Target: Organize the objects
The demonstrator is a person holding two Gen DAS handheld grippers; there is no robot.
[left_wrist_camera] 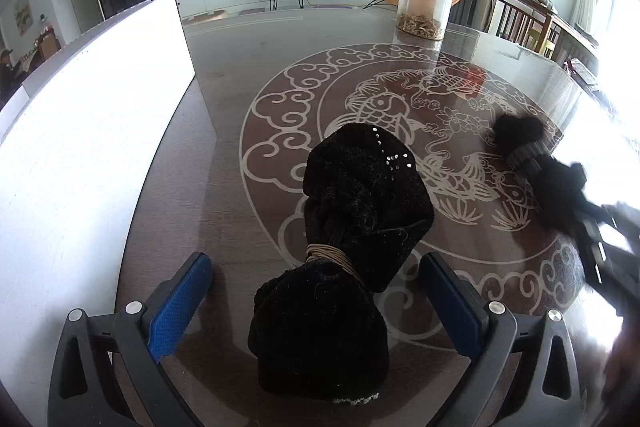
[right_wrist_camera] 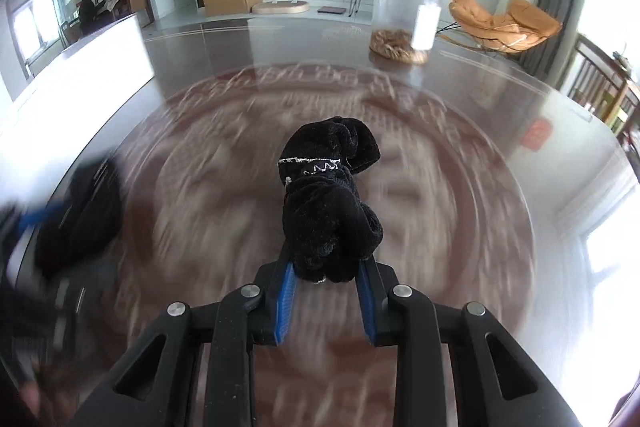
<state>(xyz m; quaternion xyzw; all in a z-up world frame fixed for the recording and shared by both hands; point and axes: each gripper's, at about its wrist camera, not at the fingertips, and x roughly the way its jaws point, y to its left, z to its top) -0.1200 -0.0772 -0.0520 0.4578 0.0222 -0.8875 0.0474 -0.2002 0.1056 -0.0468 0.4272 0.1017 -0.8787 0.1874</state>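
Right gripper clenched on a black fuzzy velvet bundle with a thin silver trim line, blue pads squeezing its near end, the rest sticking out forward over the dark glossy table with the pale fish-and-cloud pattern. Heavy blur on the tabletop in the right wrist view, so probably mid-carry. Left gripper released, jaws wide, straddling a second black velvet bundle tied at the waist with tan cord, pads clear of it on both sides, bundle resting on the table. For doing this step well: best to keep the clamp firm on the soft fabric, carry it low, and set it down near its twin or by the white box rather than dropping it, since plush stuff like this likely slips or flops. Further out on the left, a white box wall, inside not visible. Farthest back, a clear plastic cylinder jar with a dark rim, mostly empty, just a shallow layer of tan dried bits at the bottom, can't say what exactly.
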